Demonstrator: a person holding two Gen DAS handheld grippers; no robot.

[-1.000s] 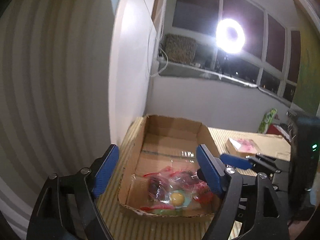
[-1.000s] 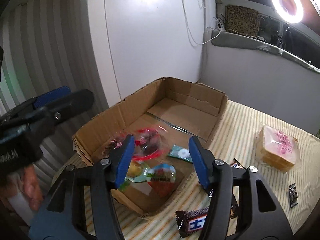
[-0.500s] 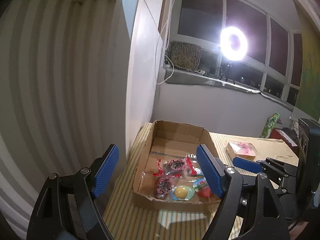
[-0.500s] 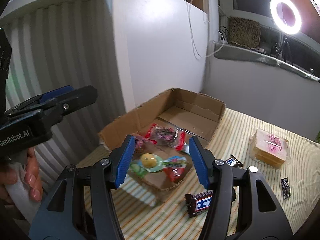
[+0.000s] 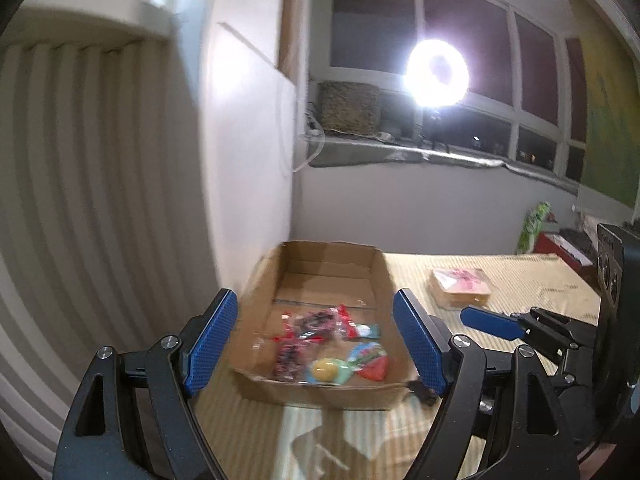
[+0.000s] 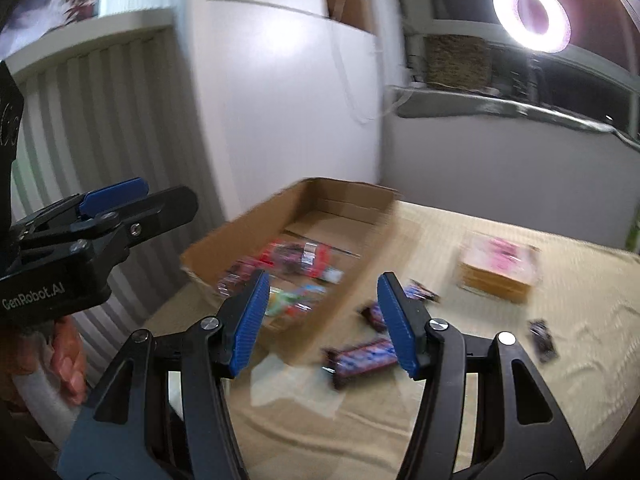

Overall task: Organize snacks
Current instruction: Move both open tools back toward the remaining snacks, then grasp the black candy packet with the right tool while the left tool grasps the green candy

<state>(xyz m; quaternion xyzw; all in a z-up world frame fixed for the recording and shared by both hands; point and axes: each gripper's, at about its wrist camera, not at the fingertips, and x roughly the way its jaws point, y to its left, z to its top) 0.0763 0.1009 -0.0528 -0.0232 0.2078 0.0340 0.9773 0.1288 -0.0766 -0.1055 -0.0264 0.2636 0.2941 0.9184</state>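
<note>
An open cardboard box [image 5: 260, 292] [image 6: 248, 228] stands on the striped cloth by the white wall. In it lie red-wrapped sweets [image 5: 316, 324] and jelly cups [image 5: 326, 368], blurred in the right wrist view. My left gripper [image 5: 314, 296] hovers open, short of the box's near wall, with nothing between its blue pads. My right gripper [image 6: 323, 280] is also open and holds nothing, back from the box's near right corner. Chocolate bars [image 6: 364, 358] lie on the cloth just beyond its right finger. A clear pack with a pink label [image 5: 460, 286] [image 6: 498, 268] sits further right.
A small dark packet [image 6: 542, 338] lies on the cloth at the right. The left gripper [image 6: 112, 200] and the hand holding it [image 6: 68, 360] fill the left edge. A dark device [image 5: 616, 280] and a green packet [image 5: 534, 226] stand far right. A ring light [image 5: 438, 74] glares from the window.
Both grippers have drawn back and a little up from the box, which now looks smaller and farther off. More of the cloth and the chocolate bars show. The jaws stand as before.
</note>
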